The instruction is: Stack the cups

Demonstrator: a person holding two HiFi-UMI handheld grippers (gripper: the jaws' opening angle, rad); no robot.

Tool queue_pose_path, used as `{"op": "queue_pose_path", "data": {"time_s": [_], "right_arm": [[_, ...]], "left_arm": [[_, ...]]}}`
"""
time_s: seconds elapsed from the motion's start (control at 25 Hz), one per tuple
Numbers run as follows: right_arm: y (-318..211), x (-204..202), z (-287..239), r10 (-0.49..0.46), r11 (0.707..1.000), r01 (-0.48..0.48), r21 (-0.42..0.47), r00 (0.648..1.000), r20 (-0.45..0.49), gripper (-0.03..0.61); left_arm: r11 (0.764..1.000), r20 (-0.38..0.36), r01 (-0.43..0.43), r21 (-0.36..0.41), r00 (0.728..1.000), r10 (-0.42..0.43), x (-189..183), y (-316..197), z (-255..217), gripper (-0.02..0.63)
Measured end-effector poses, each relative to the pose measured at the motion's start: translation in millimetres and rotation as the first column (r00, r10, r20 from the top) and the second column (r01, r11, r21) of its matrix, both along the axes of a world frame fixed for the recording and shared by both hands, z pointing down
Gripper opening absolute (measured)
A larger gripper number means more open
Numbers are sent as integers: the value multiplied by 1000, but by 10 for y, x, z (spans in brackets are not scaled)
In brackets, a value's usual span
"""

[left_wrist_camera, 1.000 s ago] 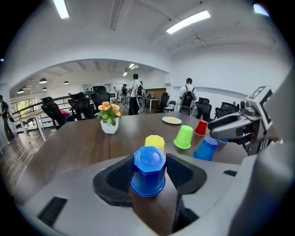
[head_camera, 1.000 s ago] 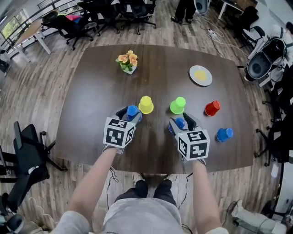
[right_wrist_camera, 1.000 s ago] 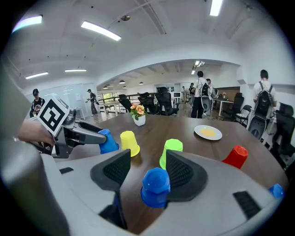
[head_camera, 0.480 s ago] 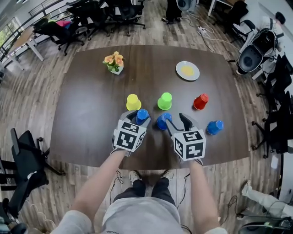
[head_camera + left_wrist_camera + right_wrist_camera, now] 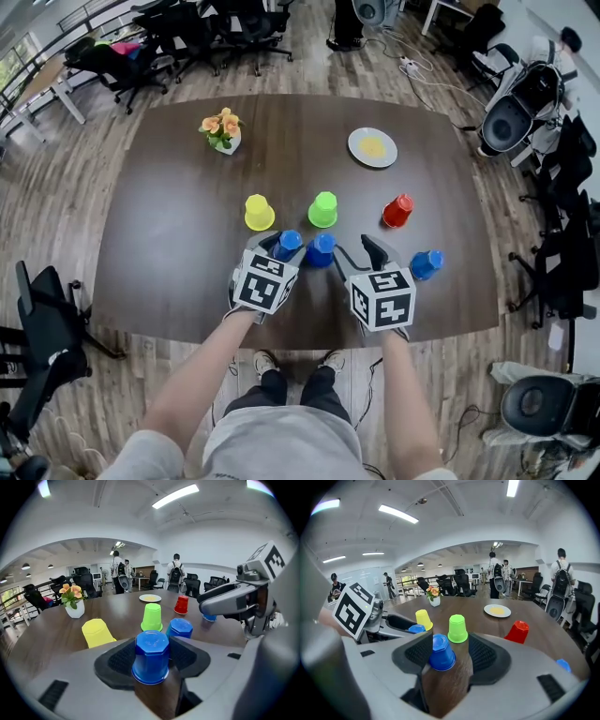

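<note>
1. Blue cup [image 5: 151,657], inverted, sits clamped between the left gripper [image 5: 284,246]'s pads, near the green cup [image 5: 151,617].
2. Right gripper [image 5: 359,251] jaws stand apart, holding nothing; second blue cup [image 5: 440,652] stands by its left pad, perhaps touching.

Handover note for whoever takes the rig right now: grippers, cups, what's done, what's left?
Left gripper: shut on an upside-down blue cup, close beside the second blue cup.
Right gripper: open; the second blue cup stands between its jaws, not gripped.
Unstacked, apart: yellow cup, green cup, red cup, third blue cup.
Done: nothing stacked.
Left: probably set the held cup over the second blue cup, then add the others.
</note>
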State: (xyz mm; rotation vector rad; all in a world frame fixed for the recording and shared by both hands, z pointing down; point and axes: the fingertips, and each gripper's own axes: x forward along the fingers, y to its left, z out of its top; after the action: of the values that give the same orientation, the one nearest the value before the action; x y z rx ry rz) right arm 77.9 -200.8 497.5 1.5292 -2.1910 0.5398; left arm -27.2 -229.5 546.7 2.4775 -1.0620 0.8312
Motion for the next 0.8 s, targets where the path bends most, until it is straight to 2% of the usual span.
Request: {"op": "queue_pose_path", "data": {"time_s": [0.28, 0.4, 0.64, 0.8], "right_arm": [[-56, -3, -4, -25, 1000, 25, -3, 1000, -4, 224], [-115, -12, 8, -33, 999, 33, -3, 999, 1, 224], [-451, -38, 20, -64, 998, 64, -14, 998, 19, 224], [-680, -105, 105, -112, 993, 112, -37, 994, 1, 224]], "left_arm": [[1000, -16, 22, -9, 1000, -22, 26, 12, 32, 230], [1000, -38, 29, -8, 999, -29, 22, 18, -9, 266], [998, -66, 50, 34, 997, -48, 45, -123, -279, 275], [996, -77, 70, 51, 995, -66, 4, -245, -406, 275]]}}
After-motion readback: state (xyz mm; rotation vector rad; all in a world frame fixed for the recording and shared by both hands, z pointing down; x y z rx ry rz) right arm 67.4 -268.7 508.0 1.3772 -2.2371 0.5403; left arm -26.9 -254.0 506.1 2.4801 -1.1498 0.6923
